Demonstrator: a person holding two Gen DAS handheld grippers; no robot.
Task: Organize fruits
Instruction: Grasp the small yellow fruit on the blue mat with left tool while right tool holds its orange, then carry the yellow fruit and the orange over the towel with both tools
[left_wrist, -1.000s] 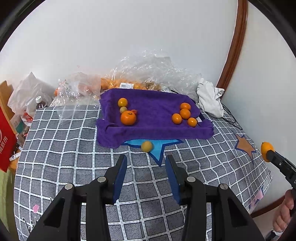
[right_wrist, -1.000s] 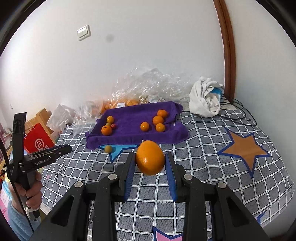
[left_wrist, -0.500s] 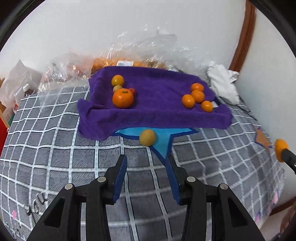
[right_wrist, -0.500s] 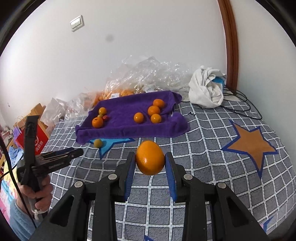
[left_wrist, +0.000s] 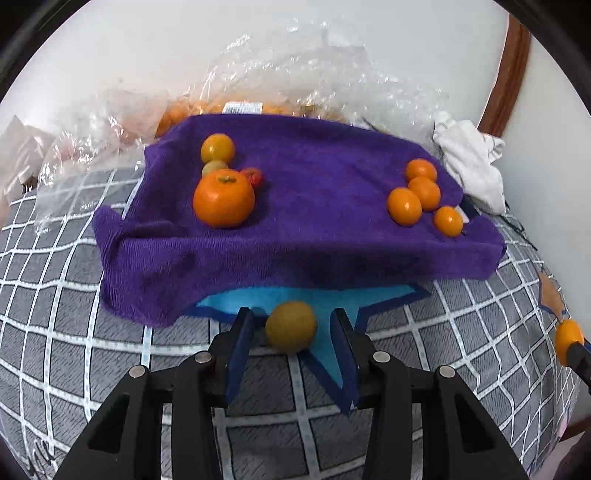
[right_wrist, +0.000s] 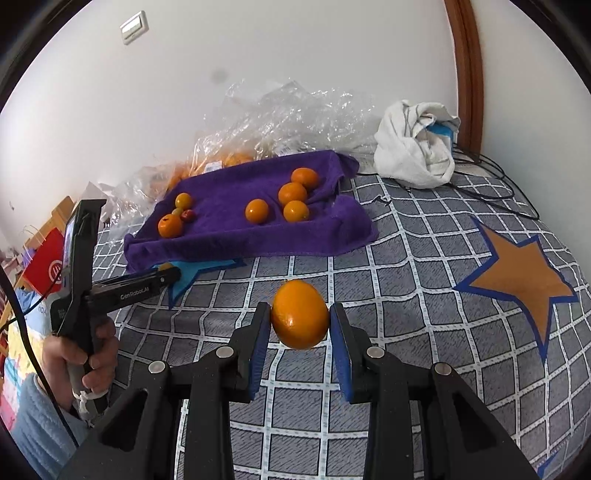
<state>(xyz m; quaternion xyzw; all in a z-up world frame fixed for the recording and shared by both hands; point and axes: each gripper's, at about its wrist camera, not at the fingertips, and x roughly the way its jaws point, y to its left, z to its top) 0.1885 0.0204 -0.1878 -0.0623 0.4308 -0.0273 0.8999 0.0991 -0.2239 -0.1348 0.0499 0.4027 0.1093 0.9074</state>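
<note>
Fruits lay grouped on a purple towel (left_wrist: 314, 206) in the left wrist view: a large tangerine (left_wrist: 224, 202) with smaller ones at its left end, four small oranges (left_wrist: 404, 206) at its right. Just off the towel's near edge, a yellowish citrus fruit (left_wrist: 291, 326) sat on a blue star patch, between the spread fingers of the left gripper (left_wrist: 291, 325), neither pad touching it. In the right wrist view, the right gripper (right_wrist: 300, 322) pinched an orange (right_wrist: 300, 314) above the checked bedspread (right_wrist: 406, 280).
</note>
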